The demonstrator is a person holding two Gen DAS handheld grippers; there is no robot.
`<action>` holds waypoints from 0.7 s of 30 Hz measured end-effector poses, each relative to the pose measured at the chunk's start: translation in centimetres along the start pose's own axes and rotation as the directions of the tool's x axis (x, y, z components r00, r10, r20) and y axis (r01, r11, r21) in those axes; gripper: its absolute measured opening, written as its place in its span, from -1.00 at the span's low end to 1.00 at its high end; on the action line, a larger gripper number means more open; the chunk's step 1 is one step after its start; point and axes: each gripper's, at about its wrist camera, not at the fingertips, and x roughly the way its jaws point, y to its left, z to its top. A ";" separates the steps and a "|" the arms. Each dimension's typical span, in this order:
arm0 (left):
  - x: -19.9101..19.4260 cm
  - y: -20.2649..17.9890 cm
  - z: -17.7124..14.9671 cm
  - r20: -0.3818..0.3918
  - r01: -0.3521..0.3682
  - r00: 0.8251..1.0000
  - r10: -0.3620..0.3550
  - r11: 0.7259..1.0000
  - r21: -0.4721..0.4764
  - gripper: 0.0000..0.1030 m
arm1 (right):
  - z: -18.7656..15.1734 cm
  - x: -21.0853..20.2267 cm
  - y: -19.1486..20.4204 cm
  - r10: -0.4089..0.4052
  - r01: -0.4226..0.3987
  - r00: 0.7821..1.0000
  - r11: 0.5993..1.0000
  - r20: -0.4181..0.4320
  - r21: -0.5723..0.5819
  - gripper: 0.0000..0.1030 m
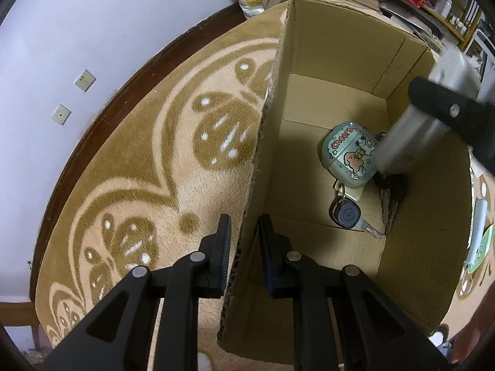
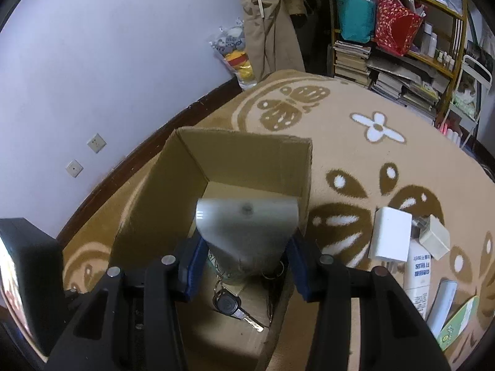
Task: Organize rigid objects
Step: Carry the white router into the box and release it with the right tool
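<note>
Lower centre of the left wrist view, the left gripper [image 1: 244,247] is clamped on the brown cardboard box [image 1: 340,61] wall. At right, the right gripper [image 2: 244,259] grips a grey metal cylinder [image 2: 247,232] over the box floor, above a cartoon-printed case [image 1: 349,154] and black car key [image 1: 345,215].

Home room, patterned plush rug [image 2: 355,154], cluttered bookshelf [image 2: 399,46], hanging clothes [image 2: 272,31], stuffed toys [image 2: 235,52]
</note>
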 end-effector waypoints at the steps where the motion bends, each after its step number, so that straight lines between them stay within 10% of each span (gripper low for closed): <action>1: 0.0 0.0 0.0 0.000 0.002 1.000 -0.002 1.000 0.000 -0.67 | -0.1 -0.1 0.0 -0.001 0.001 1.000 1.000 0.008 -0.002 -0.01; 9: -0.1 0.1 -0.1 0.002 0.005 1.000 -0.005 1.000 0.000 -0.67 | 0.1 -0.8 -0.6 0.038 -0.038 0.999 0.999 0.010 0.010 0.03; 13: -0.2 0.1 0.0 0.000 0.009 1.000 -0.009 1.000 -0.006 -0.66 | 0.5 -2.4 -0.9 0.029 -0.029 0.998 1.000 0.054 0.002 0.54; 21: -0.4 0.2 0.0 0.010 0.000 1.000 0.000 1.000 -0.001 -0.67 | 1.3 -4.1 -4.5 -0.068 0.065 0.993 0.997 0.095 0.041 0.78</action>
